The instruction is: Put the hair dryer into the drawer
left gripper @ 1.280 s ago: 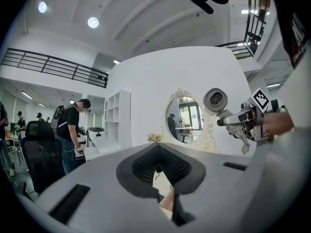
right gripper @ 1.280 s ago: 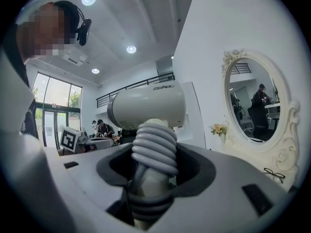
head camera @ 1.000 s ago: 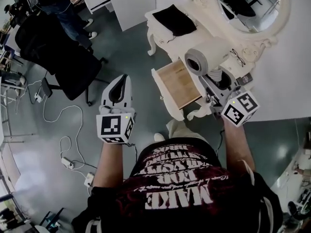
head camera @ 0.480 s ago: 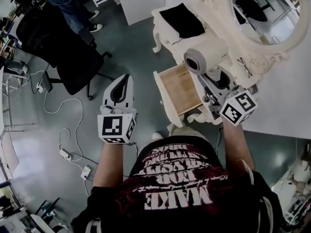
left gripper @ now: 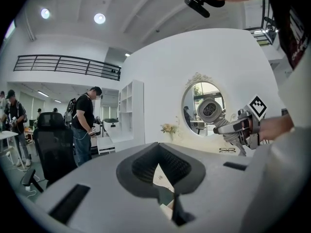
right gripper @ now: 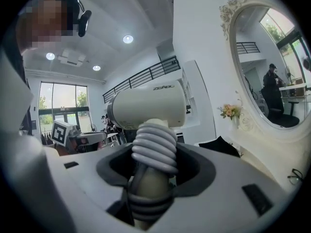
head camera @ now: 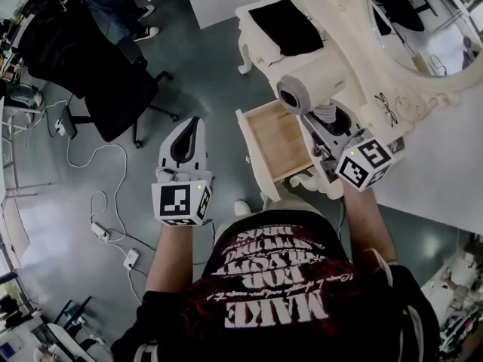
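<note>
A white hair dryer point(head camera: 311, 81) with a ribbed grey handle point(right gripper: 153, 149) hangs above the right edge of the open wooden drawer point(head camera: 276, 137) of a white dressing table point(head camera: 260, 40). My right gripper point(head camera: 329, 129) is shut on the handle, and the dryer's barrel point(right gripper: 148, 106) lies crosswise, nozzle end toward the left. My left gripper point(head camera: 187, 143) hovers over the floor left of the drawer, shut and holding nothing. In the left gripper view the dryer point(left gripper: 210, 110) and the right gripper point(left gripper: 239, 128) show in front of the mirror, beyond my left gripper point(left gripper: 158, 155).
A black cloth point(head camera: 287, 24) and a pair of glasses point(head camera: 388, 108) lie on the tabletop below an oval mirror point(head camera: 423, 21). A black office chair point(head camera: 98, 81) stands on the left, with cables and a power strip point(head camera: 102, 231) on the floor. A person point(left gripper: 83, 123) stands farther back.
My right gripper has come down with the dryer, closer over the open drawer. The left gripper has shifted slightly forward and down and stays shut.
</note>
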### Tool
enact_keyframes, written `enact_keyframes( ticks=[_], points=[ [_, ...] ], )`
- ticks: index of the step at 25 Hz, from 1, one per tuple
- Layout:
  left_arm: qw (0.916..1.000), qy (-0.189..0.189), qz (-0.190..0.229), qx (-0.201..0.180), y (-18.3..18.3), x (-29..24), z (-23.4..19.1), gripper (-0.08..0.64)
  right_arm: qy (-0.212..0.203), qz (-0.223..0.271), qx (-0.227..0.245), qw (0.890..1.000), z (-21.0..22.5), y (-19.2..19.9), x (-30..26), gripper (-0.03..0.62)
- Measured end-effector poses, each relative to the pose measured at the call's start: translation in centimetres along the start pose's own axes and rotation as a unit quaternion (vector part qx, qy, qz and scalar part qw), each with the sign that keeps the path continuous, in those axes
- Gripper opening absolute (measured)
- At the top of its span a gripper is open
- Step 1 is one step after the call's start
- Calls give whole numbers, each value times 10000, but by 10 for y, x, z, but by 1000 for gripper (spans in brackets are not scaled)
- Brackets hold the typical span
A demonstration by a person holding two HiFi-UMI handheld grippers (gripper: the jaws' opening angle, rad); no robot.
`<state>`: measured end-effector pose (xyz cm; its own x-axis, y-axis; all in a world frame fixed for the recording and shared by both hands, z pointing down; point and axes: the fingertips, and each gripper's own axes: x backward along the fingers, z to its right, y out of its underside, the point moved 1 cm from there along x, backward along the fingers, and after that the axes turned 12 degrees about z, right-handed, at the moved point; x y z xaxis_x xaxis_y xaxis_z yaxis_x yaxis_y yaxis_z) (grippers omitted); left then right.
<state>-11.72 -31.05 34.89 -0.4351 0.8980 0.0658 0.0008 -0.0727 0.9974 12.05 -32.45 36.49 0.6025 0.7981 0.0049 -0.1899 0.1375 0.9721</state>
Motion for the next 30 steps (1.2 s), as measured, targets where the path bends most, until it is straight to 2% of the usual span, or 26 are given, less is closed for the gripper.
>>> enact_keyframes(
  ticks=[5,19,30],
  points=[
    [9996,-223,-147,72,18,-5,-6,5,-29,-75,-31,10000,11,21,-12,227],
    [9990,-300,-309,136,47,-15,-4,5,55,-522,-311,9981,36,88,-19,227],
    [9976,-461,-495,169,71,3,-3,5,145,-883,-414,9951,41,144,-20,227]
  ],
)
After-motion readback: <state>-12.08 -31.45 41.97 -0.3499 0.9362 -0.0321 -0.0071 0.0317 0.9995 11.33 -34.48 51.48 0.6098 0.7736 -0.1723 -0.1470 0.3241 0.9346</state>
